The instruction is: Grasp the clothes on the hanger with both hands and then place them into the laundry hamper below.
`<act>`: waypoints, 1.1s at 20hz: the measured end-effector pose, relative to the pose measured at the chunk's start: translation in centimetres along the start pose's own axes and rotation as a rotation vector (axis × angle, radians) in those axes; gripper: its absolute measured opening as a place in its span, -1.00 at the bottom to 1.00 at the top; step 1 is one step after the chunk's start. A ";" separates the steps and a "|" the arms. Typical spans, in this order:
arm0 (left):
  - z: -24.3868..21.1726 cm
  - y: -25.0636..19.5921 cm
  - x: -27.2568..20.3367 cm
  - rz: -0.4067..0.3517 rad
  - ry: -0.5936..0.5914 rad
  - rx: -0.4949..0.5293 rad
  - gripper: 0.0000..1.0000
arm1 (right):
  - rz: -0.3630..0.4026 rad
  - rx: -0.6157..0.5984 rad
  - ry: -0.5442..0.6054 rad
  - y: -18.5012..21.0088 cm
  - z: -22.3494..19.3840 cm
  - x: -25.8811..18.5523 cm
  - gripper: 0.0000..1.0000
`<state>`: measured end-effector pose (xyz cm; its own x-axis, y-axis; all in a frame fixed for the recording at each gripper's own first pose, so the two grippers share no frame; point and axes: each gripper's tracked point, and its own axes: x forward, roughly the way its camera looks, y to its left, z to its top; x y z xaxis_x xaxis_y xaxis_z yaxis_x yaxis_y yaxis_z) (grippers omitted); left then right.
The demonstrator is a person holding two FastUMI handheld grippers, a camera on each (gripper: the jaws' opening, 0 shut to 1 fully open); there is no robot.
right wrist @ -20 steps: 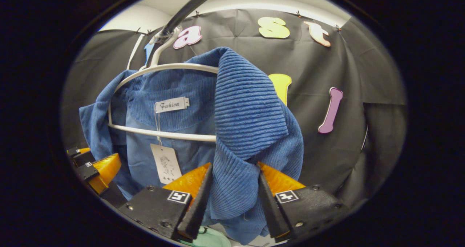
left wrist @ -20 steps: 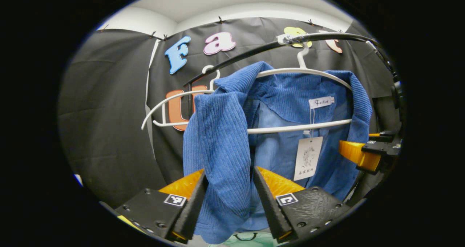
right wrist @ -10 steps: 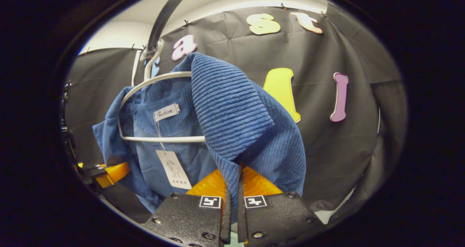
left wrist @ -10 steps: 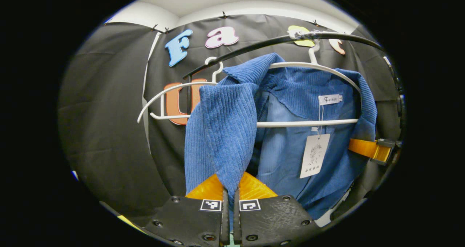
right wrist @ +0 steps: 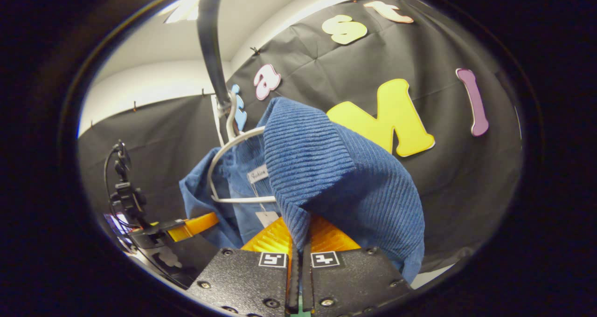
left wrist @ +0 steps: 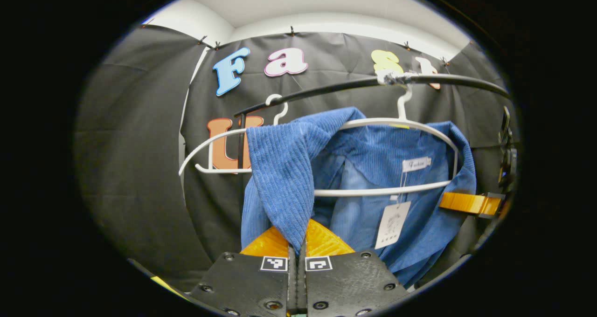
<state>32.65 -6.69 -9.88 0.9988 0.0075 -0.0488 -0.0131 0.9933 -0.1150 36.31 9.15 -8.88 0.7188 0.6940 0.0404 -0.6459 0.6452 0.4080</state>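
While both tools stay clamped | blue shirt (left wrist: 284,177) pulled sideways

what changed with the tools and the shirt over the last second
Both tools went from open to shut: the left tool closed on one front edge of the blue corduroy shirt, the right tool on the other. The right tool's view then tilted. The shirt still hangs on the white wire hanger under the black rail.

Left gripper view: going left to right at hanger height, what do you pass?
Empty white hanger → blue corduroy garment → paper hang tag → the right claw at the far edge.
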 end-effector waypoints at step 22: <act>9.5 4.8 2.7 -0.107 -0.153 -0.452 -1.00 | 0.385 0.705 -0.295 -3.8 10.8 -3.5 -0.89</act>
<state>35.68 -0.77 -1.18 0.9907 -0.0418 0.1294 0.1050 0.8399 -0.5325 39.05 0.82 -0.76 0.5829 0.6494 0.4884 -0.6180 -0.0359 0.7854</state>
